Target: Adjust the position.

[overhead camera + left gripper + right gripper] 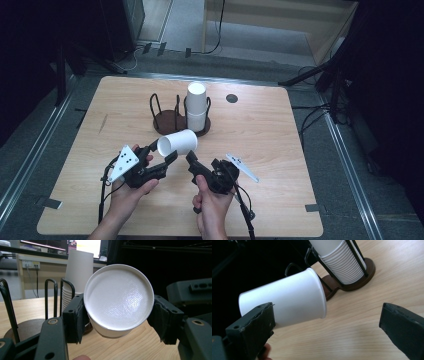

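A white paper cup [177,143] lies on its side in the air above the table, its recessed bottom [118,300] facing my left gripper's camera. My left gripper [161,153] is shut on the cup near that bottom, one pad on each side of it [75,320]. The cup's rim [322,293] points toward the cup holder. My right gripper [202,162] sits just right of the cup, jaws wide open with nothing between them [327,315]. In the right gripper view, the cup lies just beyond its left jaw.
A dark wooden holder [167,120] with black wire loops stands mid-table. Its right slot holds a tall stack of white cups [196,107]; its left slot is empty. A small dark round spot [231,98] marks the wooden tabletop [260,140] behind.
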Tool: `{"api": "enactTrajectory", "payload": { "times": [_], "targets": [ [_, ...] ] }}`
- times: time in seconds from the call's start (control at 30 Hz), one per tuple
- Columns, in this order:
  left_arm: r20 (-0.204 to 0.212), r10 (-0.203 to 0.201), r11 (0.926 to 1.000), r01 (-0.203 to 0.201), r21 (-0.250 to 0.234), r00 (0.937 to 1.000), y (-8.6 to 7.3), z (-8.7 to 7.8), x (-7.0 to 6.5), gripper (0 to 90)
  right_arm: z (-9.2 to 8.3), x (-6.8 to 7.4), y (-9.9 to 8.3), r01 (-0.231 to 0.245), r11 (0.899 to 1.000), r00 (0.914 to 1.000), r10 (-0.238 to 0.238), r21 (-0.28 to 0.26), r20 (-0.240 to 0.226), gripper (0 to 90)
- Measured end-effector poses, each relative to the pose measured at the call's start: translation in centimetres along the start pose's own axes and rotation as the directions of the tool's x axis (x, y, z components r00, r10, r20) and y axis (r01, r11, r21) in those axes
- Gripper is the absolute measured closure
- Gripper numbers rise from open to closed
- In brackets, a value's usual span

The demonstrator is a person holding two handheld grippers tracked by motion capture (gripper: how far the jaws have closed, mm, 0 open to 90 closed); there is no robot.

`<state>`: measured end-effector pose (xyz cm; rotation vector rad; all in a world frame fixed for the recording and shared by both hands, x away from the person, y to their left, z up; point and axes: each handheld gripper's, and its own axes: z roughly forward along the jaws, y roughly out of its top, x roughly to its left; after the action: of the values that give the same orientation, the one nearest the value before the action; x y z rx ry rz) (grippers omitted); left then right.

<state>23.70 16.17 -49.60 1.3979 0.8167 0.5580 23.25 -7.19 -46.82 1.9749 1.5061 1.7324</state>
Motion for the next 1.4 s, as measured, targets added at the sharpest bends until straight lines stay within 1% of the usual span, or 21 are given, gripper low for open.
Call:
{"api": "enactTrajectory", "payload": {
  "times": [0.1,0.23,0.33,0.53,0.57,0.6,0.63,0.67,0.77,0.83,0.87,0.9,0.93,1.07,1.17,1.2,1.23,1.3,1.33,1.37,1.4],
  "targets": [
    [-0.009,0.011,0.9999,-0.011,-0.005,0.9999,-0.1,0.0,0.0,35.4,0.2,0.3,0.1,-0.081,0.997,0.9963,0.082,0.014,-0.026,0.0],
    [-0.014,0.02,0.9997,-0.02,-0.011,0.9997,-0.3,0.1,-0.2,35.3,0.4,0.6,0.1,-0.195,0.98,0.9794,0.197,0.036,-0.046,0.0],
    [-0.013,0.027,0.9995,-0.027,-0.015,0.9995,-0.4,0.1,-0.3,35.3,0.7,0.8,0.2,-0.279,0.958,0.9562,0.283,0.061,-0.073,0.0],
    [-0.009,0.036,0.9992,-0.036,-0.02,0.9993,-0.5,0.2,-0.7,35.3,1.3,1.1,0.3,-0.397,0.912,0.9084,0.406,0.099,-0.098,0.0],
    [-0.007,0.041,0.999,-0.041,-0.02,0.9991,-0.6,0.3,-0.8,35.4,1.5,1.0,0.3,-0.418,0.902,0.898,0.428,0.108,-0.102,0.0],
    [-0.008,0.047,0.9987,-0.047,-0.021,0.9989,-0.6,0.3,-0.9,35.3,1.6,1.0,0.4,-0.432,0.895,0.8907,0.443,0.114,-0.102,0.0],
    [-0.007,0.049,0.9986,-0.049,-0.02,0.9988,-0.6,0.3,-1.0,35.3,1.7,1.0,0.4,-0.46,0.88,0.8763,0.472,0.122,-0.098,0.0],
    [-0.007,0.049,0.9986,-0.049,-0.02,0.9988,-0.6,0.3,-1.0,35.3,1.8,0.9,0.4,-0.471,0.872,0.8691,0.485,0.13,-0.099,0.0],
    [-0.008,0.062,0.9977,-0.063,-0.024,0.998,-0.7,0.4,-1.2,35.3,2.2,0.9,0.5,-0.531,0.833,0.8306,0.548,0.151,-0.1,0.0],
    [-0.007,0.072,0.9971,-0.072,-0.023,0.9974,-0.7,0.4,-1.3,35.4,2.5,0.9,0.4,-0.556,0.813,0.8118,0.576,0.172,-0.097,0.0],
    [-0.007,0.072,0.9971,-0.072,-0.023,0.9974,-0.7,0.4,-1.3,35.4,2.5,0.9,0.4,-0.556,0.813,0.8118,0.576,0.172,-0.097,0.0],
    [-0.007,0.073,0.997,-0.073,-0.025,0.9973,-0.7,0.4,-1.4,35.4,2.7,0.9,0.4,-0.569,0.804,0.8028,0.589,0.173,-0.094,0.0],
    [-0.007,0.074,0.9969,-0.074,-0.027,0.9972,-0.8,0.4,-1.4,35.3,2.8,0.8,0.3,-0.576,0.799,0.7988,0.595,0.172,-0.087,0.0],
    [-0.008,0.099,0.9947,-0.099,-0.028,0.9951,-0.9,0.5,-1.6,35.4,3.3,0.5,0.3,-0.624,0.758,0.7565,0.647,0.189,-0.097,0.0],
    [-0.008,0.106,0.9938,-0.106,-0.031,0.9943,-1.0,0.5,-1.8,35.3,3.6,0.5,0.3,-0.665,0.716,0.7137,0.693,0.212,-0.101,0.0],
    [-0.008,0.107,0.9937,-0.107,-0.032,0.9942,-1.0,0.5,-1.8,35.3,3.9,0.3,0.3,-0.69,0.686,0.6844,0.722,0.23,-0.101,0.0],
    [-0.006,0.111,0.9933,-0.111,-0.033,0.9938,-1.0,0.6,-1.9,35.3,3.9,0.3,0.3,-0.69,0.686,0.6844,0.722,0.23,-0.101,0.0],
    [-0.008,0.118,0.9924,-0.118,-0.035,0.993,-1.1,0.6,-1.9,35.3,4.0,0.2,0.3,-0.708,0.665,0.6609,0.743,0.236,-0.109,0.1],
    [-0.007,0.12,0.9921,-0.12,-0.037,0.9928,-1.1,0.5,-1.9,35.3,4.1,0.2,0.4,-0.712,0.66,0.6556,0.747,0.237,-0.11,0.3],
    [-0.007,0.12,0.9921,-0.12,-0.037,0.9928,-1.0,0.5,-1.9,35.3,4.2,0.1,0.4,-0.719,0.651,0.6461,0.755,0.243,-0.111,0.5],
    [-0.006,0.119,0.9921,-0.12,-0.038,0.9928,-1.0,0.5,-1.9,35.3,4.2,0.1,0.4,-0.724,0.646,0.6399,0.76,0.244,-0.113,0.7]
  ]
}}
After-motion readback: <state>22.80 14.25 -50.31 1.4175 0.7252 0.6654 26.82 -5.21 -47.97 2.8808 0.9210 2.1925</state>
